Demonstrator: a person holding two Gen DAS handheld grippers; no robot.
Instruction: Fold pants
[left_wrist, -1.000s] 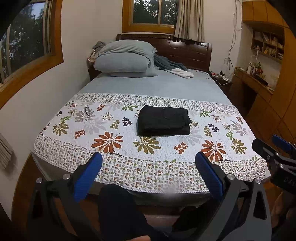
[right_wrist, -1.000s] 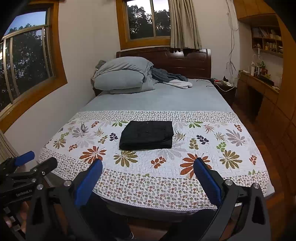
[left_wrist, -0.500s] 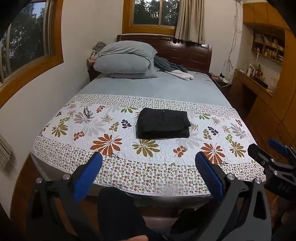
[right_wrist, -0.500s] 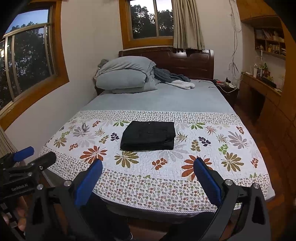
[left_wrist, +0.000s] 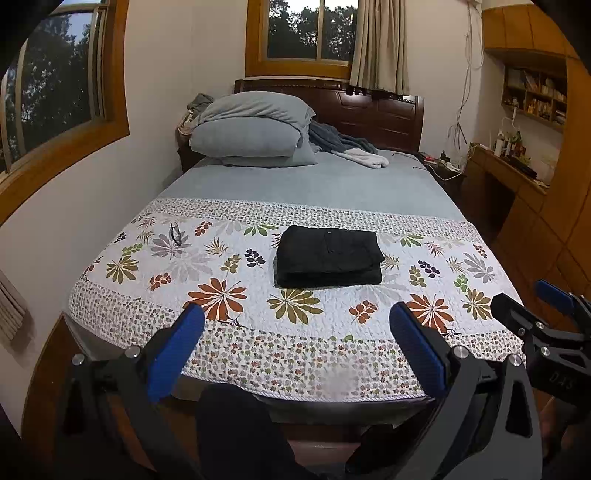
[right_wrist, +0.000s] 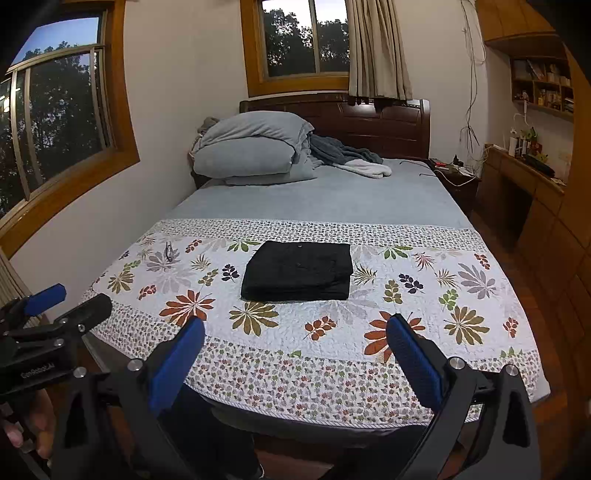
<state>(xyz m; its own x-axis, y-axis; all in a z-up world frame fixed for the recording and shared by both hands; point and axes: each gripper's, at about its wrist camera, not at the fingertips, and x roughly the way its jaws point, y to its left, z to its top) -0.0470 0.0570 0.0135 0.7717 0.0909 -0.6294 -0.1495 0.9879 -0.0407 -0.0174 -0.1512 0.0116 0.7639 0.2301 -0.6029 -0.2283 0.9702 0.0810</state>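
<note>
Folded pants (left_wrist: 328, 256) on quilt (left_wrist: 424, 295); left claw (left_wrist: 295, 332), right claw (right_wrist: 295, 336) spread, empty; bases cropped.

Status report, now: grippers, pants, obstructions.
Left gripper open, empty. Right gripper open, empty. Pants folded flat on quilt. Nothing blocking them.

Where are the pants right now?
The folded black pants lie mid-bed on the flowered quilt, beyond both open grippers, with eyeglasses to their left.
</note>
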